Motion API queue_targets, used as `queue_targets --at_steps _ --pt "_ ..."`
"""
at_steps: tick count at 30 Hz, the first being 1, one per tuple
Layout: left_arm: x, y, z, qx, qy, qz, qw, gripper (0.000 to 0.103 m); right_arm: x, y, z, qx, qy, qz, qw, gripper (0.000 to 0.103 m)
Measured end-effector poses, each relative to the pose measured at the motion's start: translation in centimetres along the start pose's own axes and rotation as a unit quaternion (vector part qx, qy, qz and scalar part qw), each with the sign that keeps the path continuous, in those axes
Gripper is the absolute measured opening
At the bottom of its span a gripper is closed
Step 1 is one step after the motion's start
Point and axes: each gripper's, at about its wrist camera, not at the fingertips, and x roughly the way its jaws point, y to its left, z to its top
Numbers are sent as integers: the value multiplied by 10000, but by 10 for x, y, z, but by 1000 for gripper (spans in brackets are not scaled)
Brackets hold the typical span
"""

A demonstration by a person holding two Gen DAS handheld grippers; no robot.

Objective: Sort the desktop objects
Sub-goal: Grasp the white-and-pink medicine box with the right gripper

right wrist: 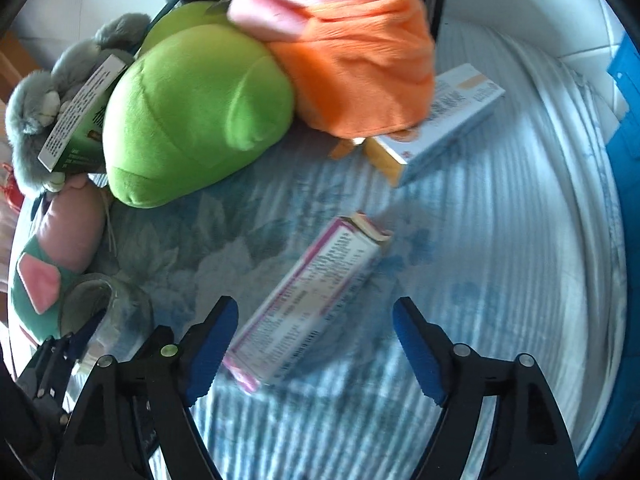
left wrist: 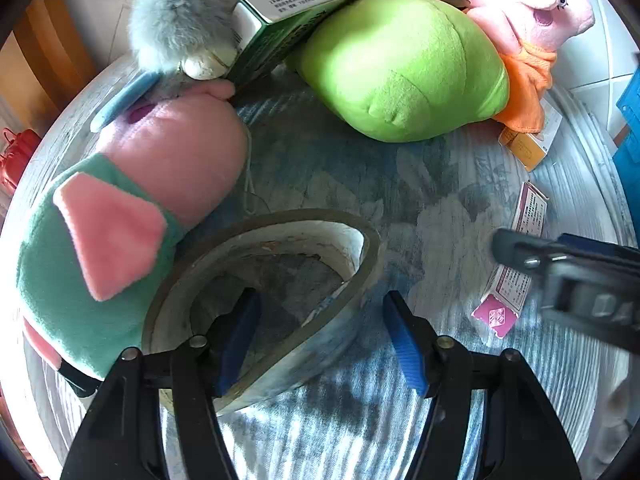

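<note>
Left gripper (left wrist: pixel 320 340) half open astride tape roll (left wrist: pixel 264 304) wall, unclamped; right gripper (right wrist: pixel 316 352) wide open around pink box (right wrist: pixel 312 304), untouched.

Open cloth in the middle, soft toys and boxes all around it.

The blue-and-white patterned tablecloth (left wrist: pixel 420 184) is bare in its centre and toward the near edge, so a gripper can pass there. On the far side the big green plush toy (left wrist: pixel 400 68) and the pink plush pig in orange cloth (left wrist: pixel 528 12) block the way. The pink plush pig in a teal dress (left wrist: pixel 120 216) closes the left side, touching the clear roll of tape (left wrist: pixel 280 296). The pink-and-white cardboard box (right wrist: pixel 312 296) lies on the right part of the free cloth; the white-and-orange cardboard box (right wrist: pixel 444 120) lies behind it, partly under the orange cloth.
</note>
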Motion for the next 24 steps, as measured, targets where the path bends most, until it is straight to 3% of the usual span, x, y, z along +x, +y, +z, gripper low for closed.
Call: queue_targets --at_steps 2,4,5,6,7,8,10,12,19,21,24 --pt "-2 0 -1 7 0 -2 10000 62 8 4 -1 25 125 -19 9999 87" --pt "-4 0 -3 32 -12 47 10000 55 9 7 -4 -99 97 -147 9998 85" --pt "-5 1 -4 38 -20 60 10000 53 7 10 -6 -234 66 -337 9991 71" --pt "-7 2 -4 36 -23 44 10000 49 4 11 -8 -304 5 -410 9987 47" --pt "-8 2 -5 22 -6 -38 10000 48 2 10 -8 -287 19 -399 9988 38" --pt "-10 3 -6 13 4 -91 10000 47 0 8 -9 -259 62 -363 9990 36" --pt "-15 1 -9 34 32 -210 9998 34 -4 4 -12 -251 32 -353 9991 34" --pt "-23 -1 -12 89 -21 -258 9996 30 -13 2 -18 -264 -38 -324 9991 33" --pt "-67 -6 -26 125 -413 -354 9984 26 -64 -6 -41 -350 -471 -283 9979 33" --pt "-83 20 -35 114 -531 -427 9976 20 -82 -9 -49 -371 -627 -280 9969 33" --pt "-100 23 -35 82 -713 -525 9960 19 -98 -2 -77 -376 -844 -262 9954 33"
